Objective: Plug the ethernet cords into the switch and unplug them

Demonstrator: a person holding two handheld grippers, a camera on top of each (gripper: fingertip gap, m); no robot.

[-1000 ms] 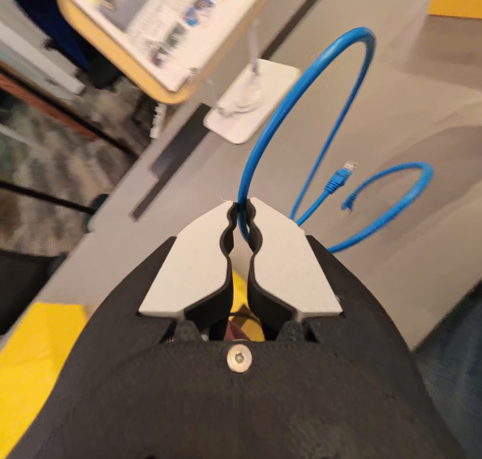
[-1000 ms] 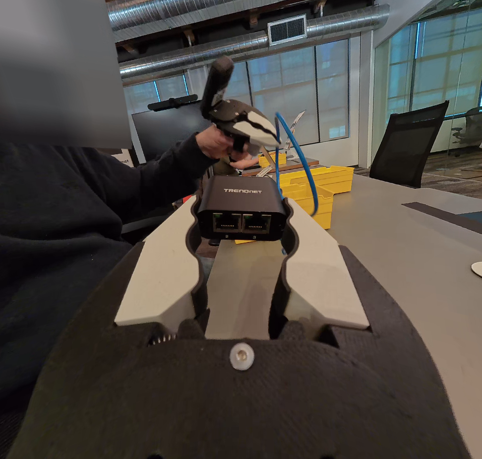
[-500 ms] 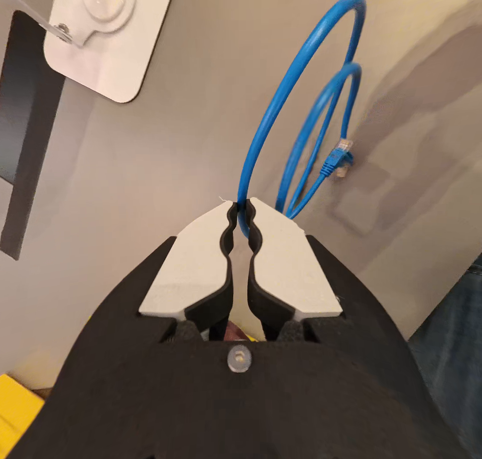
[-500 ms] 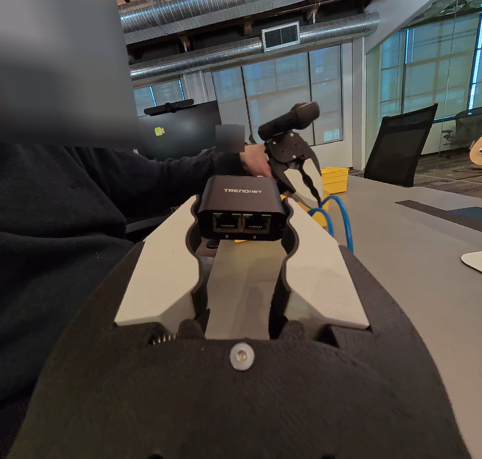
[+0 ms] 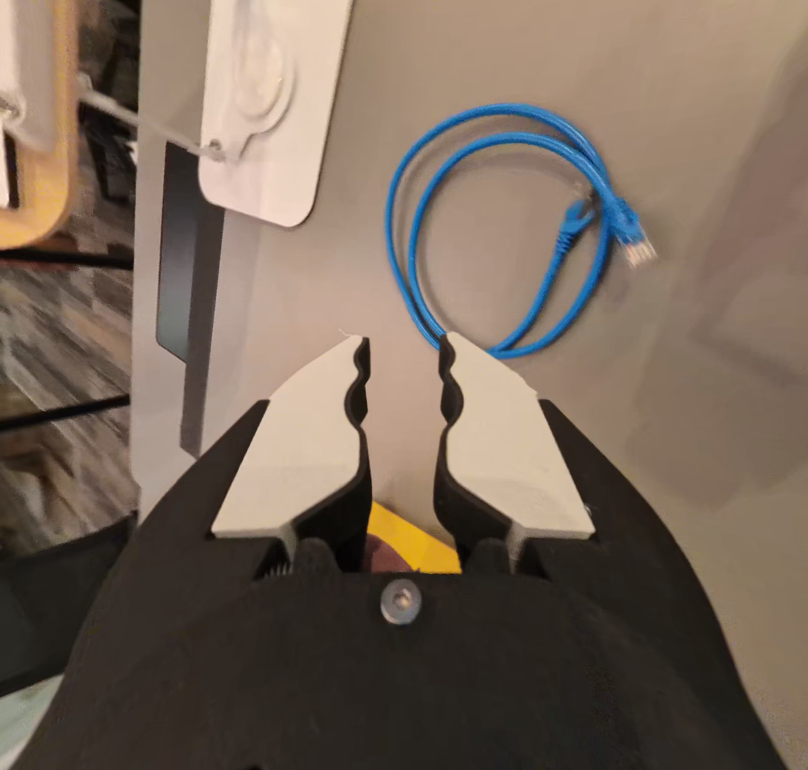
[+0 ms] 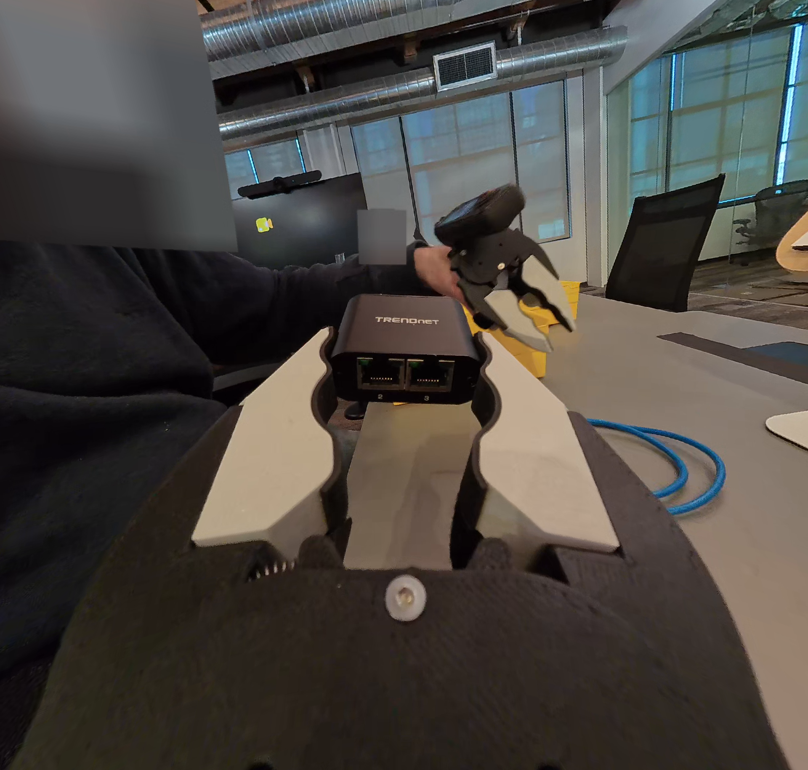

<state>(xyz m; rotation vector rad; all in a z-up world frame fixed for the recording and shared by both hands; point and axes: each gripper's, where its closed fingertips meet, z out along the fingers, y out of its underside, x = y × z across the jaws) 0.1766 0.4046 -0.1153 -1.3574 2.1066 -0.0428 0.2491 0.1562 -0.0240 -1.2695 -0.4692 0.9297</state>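
The right hand-held gripper (image 6: 404, 381) holds the black switch (image 6: 404, 351), both ports empty. The left hand-held gripper (image 5: 404, 349) is spread, holding nothing, above the blue cord (image 5: 503, 224) coiled on the bench (image 5: 568, 49). Yellow bins (image 6: 529, 351) stand behind.

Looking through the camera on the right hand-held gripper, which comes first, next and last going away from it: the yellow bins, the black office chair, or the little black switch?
1. The switch, clamped between the right hand-held gripper fingers.
2. The yellow bins, just behind the switch, slightly right, on the grey table.
3. The black office chair, past the table's far edge, at the right.
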